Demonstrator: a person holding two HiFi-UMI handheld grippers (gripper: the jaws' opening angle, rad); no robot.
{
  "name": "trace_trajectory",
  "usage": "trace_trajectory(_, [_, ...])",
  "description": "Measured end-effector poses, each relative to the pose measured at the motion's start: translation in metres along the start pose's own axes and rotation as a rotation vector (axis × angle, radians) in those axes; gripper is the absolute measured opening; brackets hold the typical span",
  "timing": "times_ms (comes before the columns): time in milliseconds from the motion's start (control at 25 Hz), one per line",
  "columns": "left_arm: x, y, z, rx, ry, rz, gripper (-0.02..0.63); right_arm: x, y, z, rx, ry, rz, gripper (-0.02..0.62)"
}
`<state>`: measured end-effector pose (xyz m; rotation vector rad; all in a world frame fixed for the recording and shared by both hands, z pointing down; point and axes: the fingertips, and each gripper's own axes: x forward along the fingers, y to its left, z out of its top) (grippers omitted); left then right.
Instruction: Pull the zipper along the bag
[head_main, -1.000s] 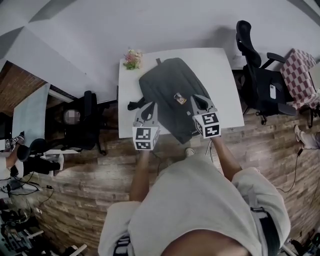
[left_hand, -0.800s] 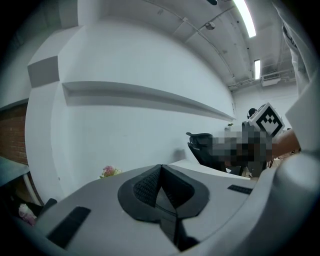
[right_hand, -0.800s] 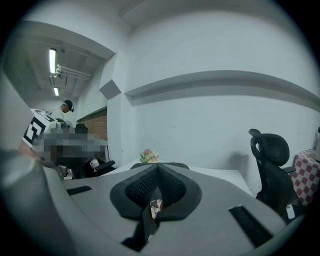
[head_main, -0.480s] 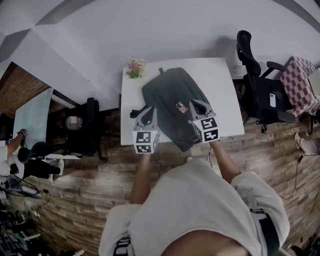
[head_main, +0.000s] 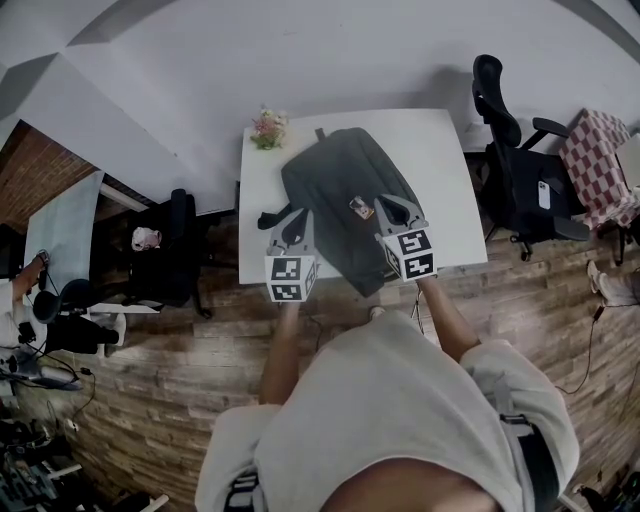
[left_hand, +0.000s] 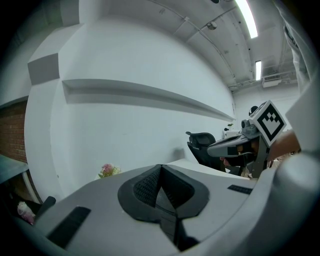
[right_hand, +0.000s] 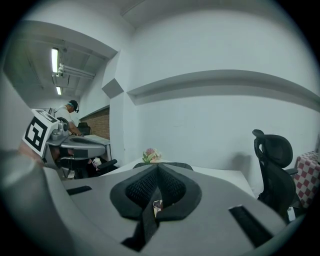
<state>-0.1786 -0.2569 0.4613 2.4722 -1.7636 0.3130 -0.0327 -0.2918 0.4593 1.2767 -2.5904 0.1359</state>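
Right now, dark grey soft fabric backpack (head_main: 335, 190) flat on white rectangular table (head_main: 445, 140), laid diagonally, near end past front edge. Left gripper (head_main: 291, 224) and right gripper (head_main: 392, 207) both fully closed, gripping nothing, hovering over bag's near half; L at its edge, R beside small orange tag (head_main: 361, 208). Likely floppy and light; apt to bunch if tugged, so pin fabric w/ one, take zip pull w/ other. Pull too small to spot, prob. on side seam. Bag contents hidden. Small pink flower bunch (head_main: 267, 127) at far corner.

Even, soft light from ceiling tubes (left_hand: 247, 17), with strong fisheye bending, dark vignetted corners and muted colours.
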Motion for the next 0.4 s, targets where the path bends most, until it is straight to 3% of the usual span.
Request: trace_trajectory(400, [-0.0020, -0.0038, -0.0052, 0.011, 0.015, -0.012, 0.026, -0.0011, 0.0046, -0.0038, -0.014, 0.013, 0.008, 0.014])
